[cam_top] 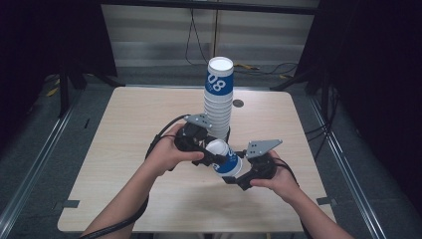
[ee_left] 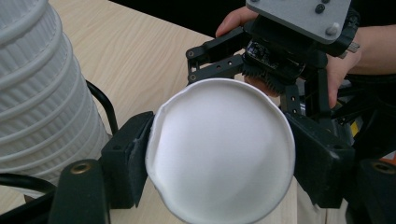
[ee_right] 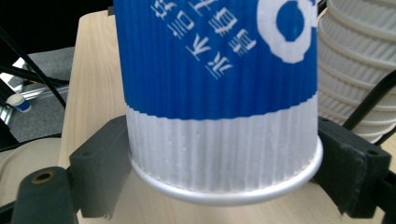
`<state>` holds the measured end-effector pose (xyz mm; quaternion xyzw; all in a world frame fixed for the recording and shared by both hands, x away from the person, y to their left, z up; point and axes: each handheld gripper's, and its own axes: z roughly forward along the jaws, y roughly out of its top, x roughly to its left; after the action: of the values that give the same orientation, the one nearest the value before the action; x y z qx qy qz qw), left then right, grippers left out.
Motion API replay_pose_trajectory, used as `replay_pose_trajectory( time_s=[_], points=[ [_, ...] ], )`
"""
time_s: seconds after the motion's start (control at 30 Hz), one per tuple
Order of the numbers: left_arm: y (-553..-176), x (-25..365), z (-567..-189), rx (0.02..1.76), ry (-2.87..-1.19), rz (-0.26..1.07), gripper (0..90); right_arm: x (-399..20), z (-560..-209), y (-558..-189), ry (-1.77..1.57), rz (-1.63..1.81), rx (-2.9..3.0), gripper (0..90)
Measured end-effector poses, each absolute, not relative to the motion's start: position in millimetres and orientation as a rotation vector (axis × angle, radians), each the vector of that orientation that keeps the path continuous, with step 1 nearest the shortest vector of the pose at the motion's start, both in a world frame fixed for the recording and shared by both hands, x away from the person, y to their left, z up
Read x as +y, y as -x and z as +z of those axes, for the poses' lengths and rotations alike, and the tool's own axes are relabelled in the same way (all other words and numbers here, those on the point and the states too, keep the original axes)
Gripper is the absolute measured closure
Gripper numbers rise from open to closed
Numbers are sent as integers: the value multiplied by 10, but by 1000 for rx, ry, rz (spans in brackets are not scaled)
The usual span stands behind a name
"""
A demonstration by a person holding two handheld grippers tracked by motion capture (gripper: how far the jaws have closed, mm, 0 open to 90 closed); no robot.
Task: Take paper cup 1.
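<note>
From high up, a pale wooden worktop (cam_top: pixel 124 149) carries a tall stack of white ribbed paper cups (cam_top: pixel 219 102) with a blue band on the top one. Just in front of the stack, above the worktop, two hands hold one blue and white ribbed paper cup (cam_top: pixel 225 158) between them. The cup lies on its side. The left gripper (cam_top: pixel 205 153) is at one end of it and the right gripper (cam_top: pixel 235 175) is at the other end. A grey three-cornered plate sits on top of each gripper.

In the left gripper view, the round white end of the cup (ee_left: pixel 219 149) sits between the two black jaws. The jaws squeeze it from both sides, and the rim is dented in on the left. The stack of cups (ee_left: pixel 42 93) is close by on the left. Behind the cup are the right gripper (ee_left: pixel 280 60) and the hand (ee_left: pixel 341 60) that holds it.

In the right gripper view, the white ribbed end of the cup (ee_right: pixel 219 93) sits between the two black jaws. The jaws stand wide, right up against its sides, so they pinch the cup. The stack (ee_right: pixel 359 60) is behind on the right.
</note>
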<state>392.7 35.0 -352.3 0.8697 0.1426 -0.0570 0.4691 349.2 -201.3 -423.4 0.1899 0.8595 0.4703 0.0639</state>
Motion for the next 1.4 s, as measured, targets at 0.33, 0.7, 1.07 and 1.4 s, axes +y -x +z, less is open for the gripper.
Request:
replay_pose_trajectory(
  time_s=[0.33,0.7,1.07,1.4],
  points=[
    [-3936,374,-3540,330,-2137,-150,281,-2024,-4192,-3482,-548,1380,2609,173],
    [-3914,387,-3544,300,-2185,-118,212,-2016,-4185,-3473,-503,1312,2661,195],
    [-3903,401,-3559,262,-2246,-97,183,-2052,-4195,-3479,-492,1250,2706,198],
    [-3855,368,-3530,199,-2348,-51,191,-2059,-4184,-3483,-452,1130,2760,198]
  ],
)
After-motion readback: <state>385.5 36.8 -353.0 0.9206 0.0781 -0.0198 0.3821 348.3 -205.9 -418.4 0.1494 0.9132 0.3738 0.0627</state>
